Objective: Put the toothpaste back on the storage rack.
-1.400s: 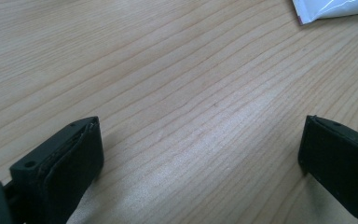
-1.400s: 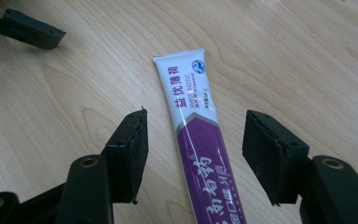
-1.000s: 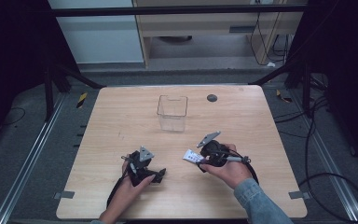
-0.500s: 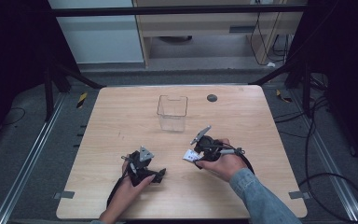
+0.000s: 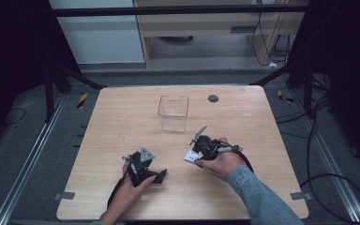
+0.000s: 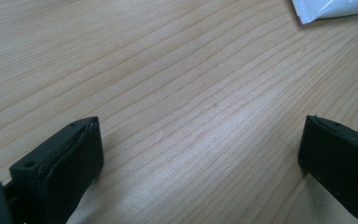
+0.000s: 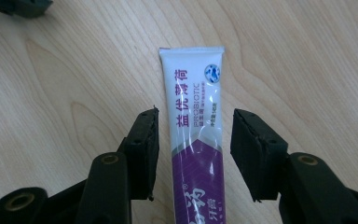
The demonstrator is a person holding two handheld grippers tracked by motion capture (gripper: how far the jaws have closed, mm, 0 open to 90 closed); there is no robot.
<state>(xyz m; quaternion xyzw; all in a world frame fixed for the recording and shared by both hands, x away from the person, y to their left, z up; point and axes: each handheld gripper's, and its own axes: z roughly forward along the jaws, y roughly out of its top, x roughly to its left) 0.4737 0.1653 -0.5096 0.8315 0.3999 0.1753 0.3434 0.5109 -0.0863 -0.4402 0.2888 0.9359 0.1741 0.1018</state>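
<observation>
Right hand-held gripper (image 7: 193, 140): jaws part open, just been closing, toothpaste tube (image 7: 196, 140) lying between them; small gaps each side, pads apparently not yet touching. Tube flat on bench (image 7: 307, 56), crimped end pointing away from gripper. Left hand-held gripper (image 6: 200, 154): jaws wide apart, nothing between, resting low over bench. Clear plastic box (image 5: 173, 113) well beyond both grippers.
</observation>
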